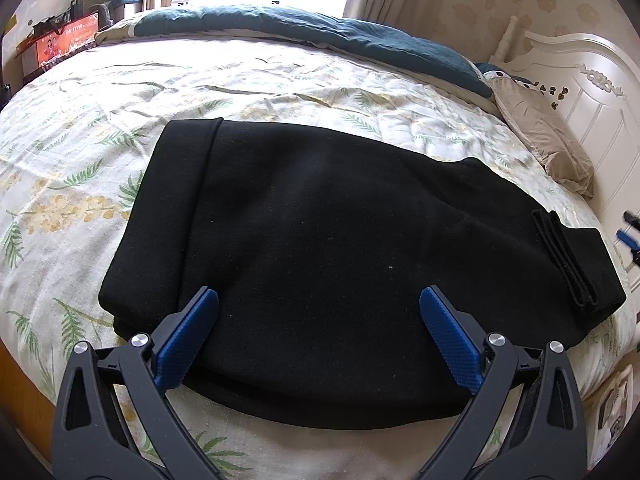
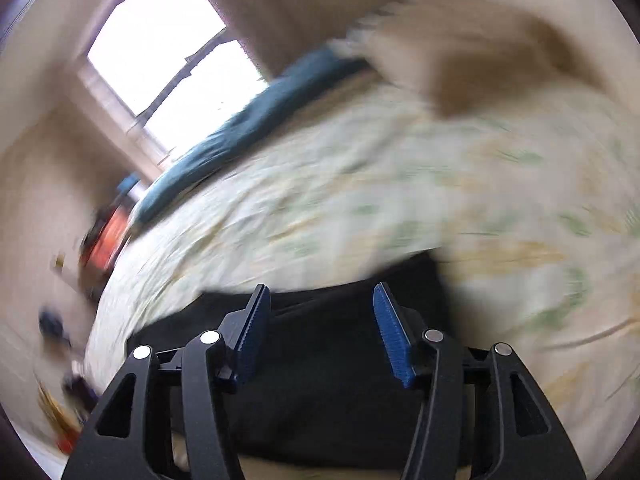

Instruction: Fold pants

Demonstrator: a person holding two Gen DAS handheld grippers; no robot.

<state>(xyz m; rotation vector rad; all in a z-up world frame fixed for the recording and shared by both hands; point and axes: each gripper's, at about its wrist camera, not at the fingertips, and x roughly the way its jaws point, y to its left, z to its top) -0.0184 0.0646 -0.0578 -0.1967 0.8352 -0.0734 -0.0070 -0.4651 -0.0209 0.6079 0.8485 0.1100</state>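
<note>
Black pants (image 1: 320,248) lie folded in a thick stack on the floral bedsheet (image 1: 80,168), with leg cuffs (image 1: 568,260) at the right end. My left gripper (image 1: 319,300) is open and empty, its blue pads just above the near edge of the pants. In the blurred, tilted right wrist view my right gripper (image 2: 320,300) is open and empty over the black pants (image 2: 328,380). My right gripper also shows small in the left wrist view at the far right edge (image 1: 628,232).
A teal blanket (image 1: 360,28) lies along the bed's far side. A beige pillow (image 1: 540,128) rests by the white headboard (image 1: 592,92). Boxes and clutter (image 1: 60,40) stand at the far left. The wooden bed edge (image 1: 24,392) is near left.
</note>
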